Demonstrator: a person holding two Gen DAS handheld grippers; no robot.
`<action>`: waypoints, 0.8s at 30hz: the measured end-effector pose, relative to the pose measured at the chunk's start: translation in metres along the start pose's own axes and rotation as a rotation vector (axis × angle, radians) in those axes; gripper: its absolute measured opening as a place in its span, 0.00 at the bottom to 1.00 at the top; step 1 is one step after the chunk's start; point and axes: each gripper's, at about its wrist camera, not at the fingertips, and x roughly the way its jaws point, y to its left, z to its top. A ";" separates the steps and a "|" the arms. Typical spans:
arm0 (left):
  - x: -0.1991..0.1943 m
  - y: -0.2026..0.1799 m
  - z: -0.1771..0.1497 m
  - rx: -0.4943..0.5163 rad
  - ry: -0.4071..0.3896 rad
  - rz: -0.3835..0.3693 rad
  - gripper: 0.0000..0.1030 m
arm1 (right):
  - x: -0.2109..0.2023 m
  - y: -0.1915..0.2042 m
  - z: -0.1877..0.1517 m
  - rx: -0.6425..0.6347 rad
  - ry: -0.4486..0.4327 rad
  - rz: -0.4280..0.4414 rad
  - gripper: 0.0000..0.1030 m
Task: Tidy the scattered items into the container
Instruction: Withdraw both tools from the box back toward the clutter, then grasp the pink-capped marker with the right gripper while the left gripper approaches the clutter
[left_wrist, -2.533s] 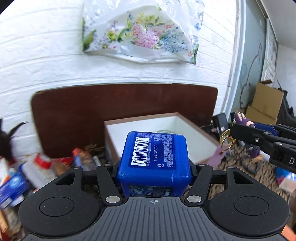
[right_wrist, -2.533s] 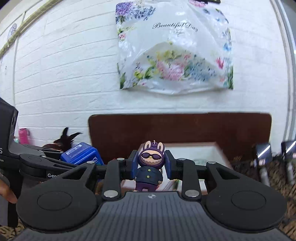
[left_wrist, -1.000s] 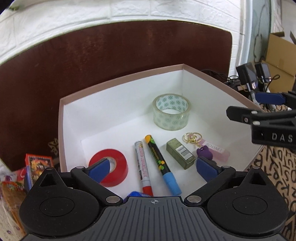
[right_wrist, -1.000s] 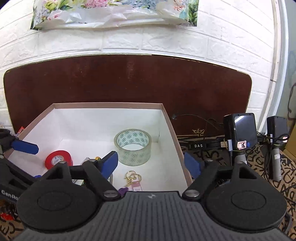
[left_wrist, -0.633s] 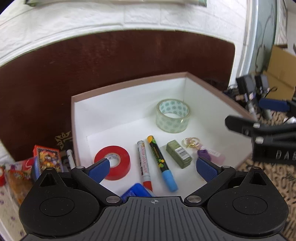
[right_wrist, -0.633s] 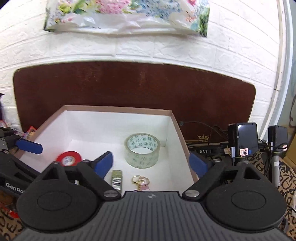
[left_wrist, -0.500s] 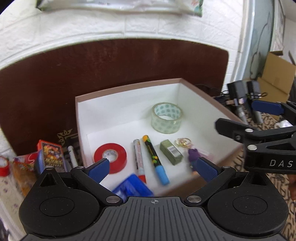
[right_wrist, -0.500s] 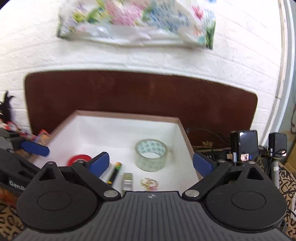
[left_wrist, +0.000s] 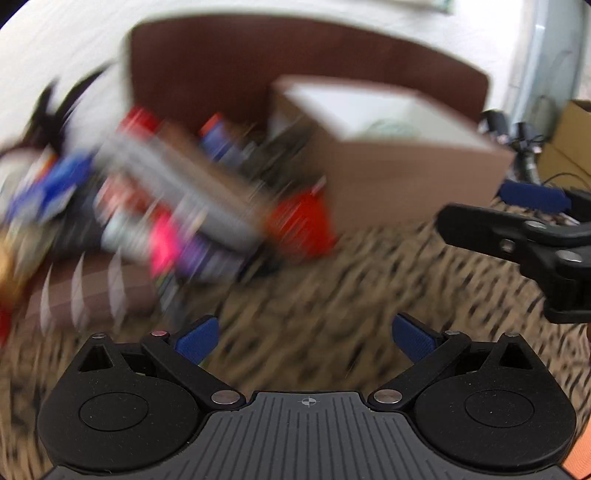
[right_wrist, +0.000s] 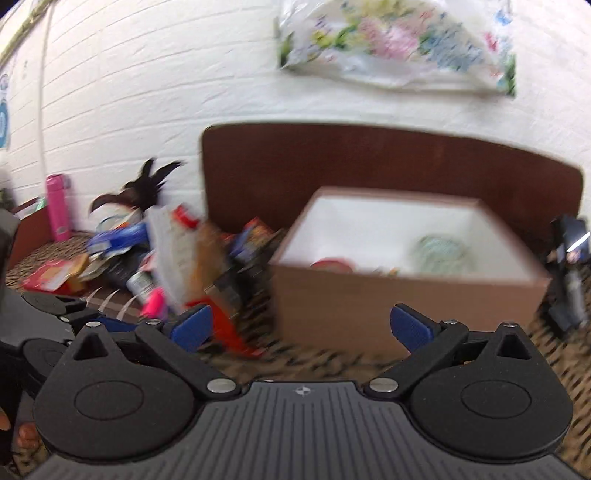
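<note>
pile of loose items (left_wrist: 173, 206) sits left of the box (right_wrist: 406, 295), touching its left wall, on the patterned desk (left_wrist: 332, 295). left tool (left_wrist: 306, 336) wide, nothing in it. right tool (right_wrist: 306, 326) jaws opening, about as wide as they go, nothing between them. looks like i'm between picks. next move: choose one item from the pile and line a tool up on it. frames too blurred to read any labels.

The box (right_wrist: 406, 295) stands before the headboard (right_wrist: 369, 166); a pile of clutter (right_wrist: 177, 258) lies left of the box, tape rolls (right_wrist: 443, 254) inside it.
</note>
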 end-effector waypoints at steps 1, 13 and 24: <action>-0.005 0.013 -0.011 -0.037 0.007 0.014 1.00 | 0.001 0.010 -0.008 0.011 0.021 0.025 0.99; -0.047 0.108 -0.047 -0.276 -0.071 0.103 1.00 | 0.020 0.078 -0.055 0.173 0.193 0.075 0.99; -0.021 0.126 0.005 -0.315 -0.171 0.052 0.93 | 0.050 0.128 -0.046 0.003 0.189 0.078 0.89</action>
